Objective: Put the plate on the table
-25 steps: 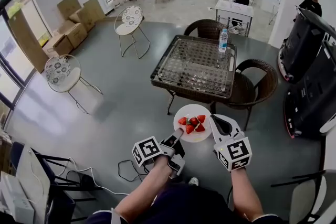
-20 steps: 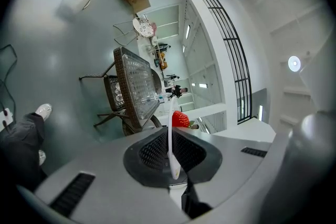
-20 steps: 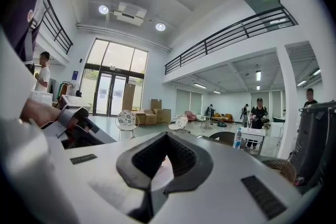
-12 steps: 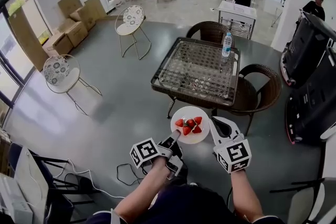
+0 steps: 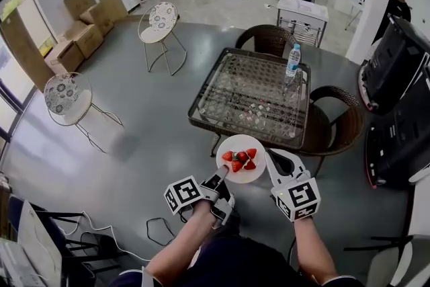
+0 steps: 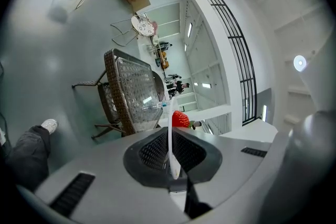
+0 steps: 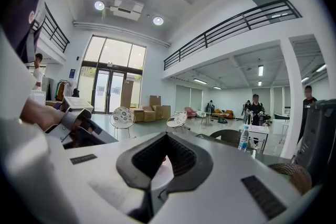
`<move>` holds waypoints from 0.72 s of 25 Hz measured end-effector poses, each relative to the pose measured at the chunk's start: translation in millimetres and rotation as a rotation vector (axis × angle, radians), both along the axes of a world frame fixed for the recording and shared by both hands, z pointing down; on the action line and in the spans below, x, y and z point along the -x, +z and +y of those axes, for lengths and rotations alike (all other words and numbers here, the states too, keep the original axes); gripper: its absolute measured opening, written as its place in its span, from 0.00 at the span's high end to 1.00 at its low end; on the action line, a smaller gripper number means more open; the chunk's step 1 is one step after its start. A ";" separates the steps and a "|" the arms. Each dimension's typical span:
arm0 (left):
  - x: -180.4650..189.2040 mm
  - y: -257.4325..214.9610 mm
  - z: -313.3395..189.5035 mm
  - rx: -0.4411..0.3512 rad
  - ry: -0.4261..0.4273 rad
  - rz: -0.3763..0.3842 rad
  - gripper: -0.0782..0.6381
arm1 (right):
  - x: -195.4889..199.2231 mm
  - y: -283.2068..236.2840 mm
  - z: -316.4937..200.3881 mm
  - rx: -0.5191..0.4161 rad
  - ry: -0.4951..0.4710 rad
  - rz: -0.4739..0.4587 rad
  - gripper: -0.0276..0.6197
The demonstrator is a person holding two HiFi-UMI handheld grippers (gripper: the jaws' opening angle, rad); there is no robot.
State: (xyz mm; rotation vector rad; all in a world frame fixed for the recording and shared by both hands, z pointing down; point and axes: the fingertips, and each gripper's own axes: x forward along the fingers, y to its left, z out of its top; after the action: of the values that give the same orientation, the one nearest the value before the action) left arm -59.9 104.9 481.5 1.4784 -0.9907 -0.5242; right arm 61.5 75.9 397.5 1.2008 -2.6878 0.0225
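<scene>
plate (image 5: 243, 144), round, white and glossy, hangs level just off the table's (image 5: 250, 87) edge nearest the person, above the grey floor, carrying red strawberries (image 5: 242, 158). head view shows it flat, with the left gripper (image 5: 222, 177) on the rim farthest from the table and the right gripper (image 5: 271, 163) on its side rim. left gripper view shows it as a thin white edge clamped between closed ribbed fingers, one strawberry peeking above. right gripper view shows fingers closed on the rim, white surface below them. table is glass-topped in woven wicker; a clear plastic bottle (image 5: 293, 59) stands at its far corner.
</scene>
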 end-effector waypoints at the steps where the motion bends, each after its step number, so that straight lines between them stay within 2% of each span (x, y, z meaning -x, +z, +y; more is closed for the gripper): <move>1: 4.2 1.5 -11.1 0.004 0.002 0.001 0.87 | 4.2 1.3 -11.5 0.003 0.003 0.001 0.95; 13: 51.9 30.0 -107.4 0.052 0.051 -0.021 0.87 | 49.5 16.8 -111.3 0.048 0.029 0.009 0.95; 18: 70.2 45.5 -148.2 0.062 0.067 -0.006 0.87 | 67.2 29.2 -150.3 0.075 0.050 0.019 0.95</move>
State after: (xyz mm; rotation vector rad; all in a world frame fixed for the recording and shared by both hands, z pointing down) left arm -130.1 -43.3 527.0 1.4532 -0.9504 -0.4370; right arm -5.7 -74.4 426.7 1.2385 -2.6153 0.1174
